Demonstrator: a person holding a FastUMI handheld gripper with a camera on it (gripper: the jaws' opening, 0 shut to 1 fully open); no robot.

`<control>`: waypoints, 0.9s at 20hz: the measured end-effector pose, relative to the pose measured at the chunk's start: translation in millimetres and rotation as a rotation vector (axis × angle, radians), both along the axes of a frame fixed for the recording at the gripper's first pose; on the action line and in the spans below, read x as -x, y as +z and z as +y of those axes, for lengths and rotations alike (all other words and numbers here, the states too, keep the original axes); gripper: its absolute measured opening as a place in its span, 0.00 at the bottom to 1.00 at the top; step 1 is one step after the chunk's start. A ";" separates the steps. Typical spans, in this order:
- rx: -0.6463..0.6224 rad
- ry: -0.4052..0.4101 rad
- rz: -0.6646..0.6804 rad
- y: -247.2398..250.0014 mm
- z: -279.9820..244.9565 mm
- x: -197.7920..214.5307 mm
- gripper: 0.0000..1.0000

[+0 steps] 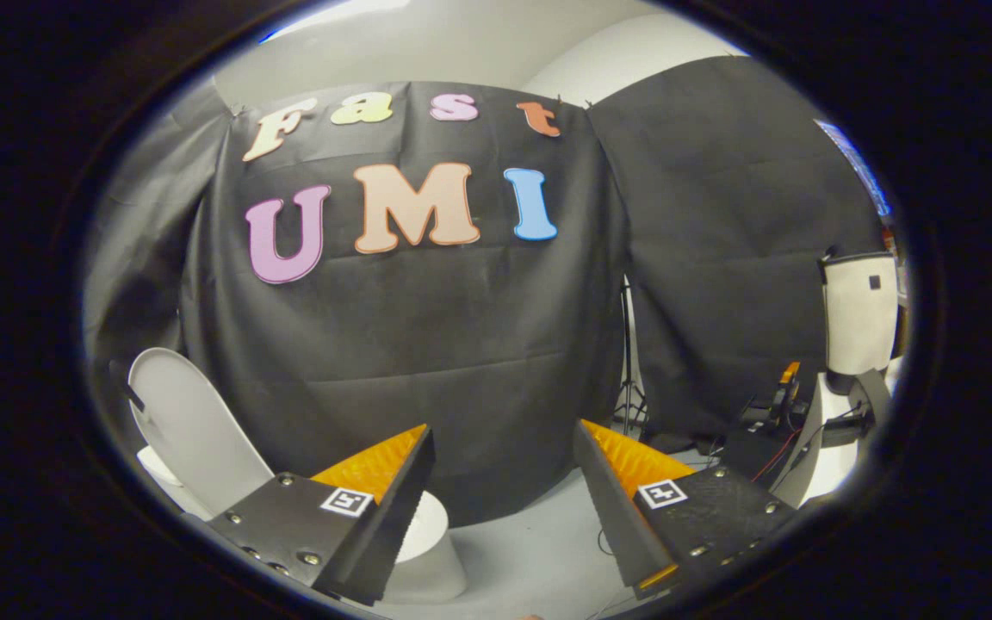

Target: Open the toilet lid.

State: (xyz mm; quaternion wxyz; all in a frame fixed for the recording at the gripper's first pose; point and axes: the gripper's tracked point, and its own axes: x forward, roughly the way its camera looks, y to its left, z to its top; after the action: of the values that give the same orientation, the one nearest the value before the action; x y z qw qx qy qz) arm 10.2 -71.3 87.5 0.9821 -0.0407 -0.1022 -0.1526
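1. The toilet lid (190,422) stands raised, leaning back above the toilet bowl (427,538); it looks already open.
2. Your gripper (505,482) sits right of the lid, its fingers spread wide and holding nothing, probably because no grip is needed.
3. Beyond the lid hangs the black cloth wall (427,362).

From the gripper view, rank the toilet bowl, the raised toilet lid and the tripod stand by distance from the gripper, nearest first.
The gripper is open, its fingers holding nothing.
1. Toilet bowl: just past the left finger, low down.
2. Toilet lid: raised upright, further left, behind the bowl.
3. Tripod stand: far beyond the fingers, at the gap between the black cloth walls.
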 end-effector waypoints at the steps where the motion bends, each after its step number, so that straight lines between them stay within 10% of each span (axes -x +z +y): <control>1: -0.019 -0.008 0.010 -8.1 -5.6 -1.9 0.96; 18: -0.136 -0.038 0.022 -43.5 -22.8 10.5 0.96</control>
State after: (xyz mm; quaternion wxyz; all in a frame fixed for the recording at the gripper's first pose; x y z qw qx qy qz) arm -0.3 -94.1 44.0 0.9806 0.0225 -0.0801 -0.1776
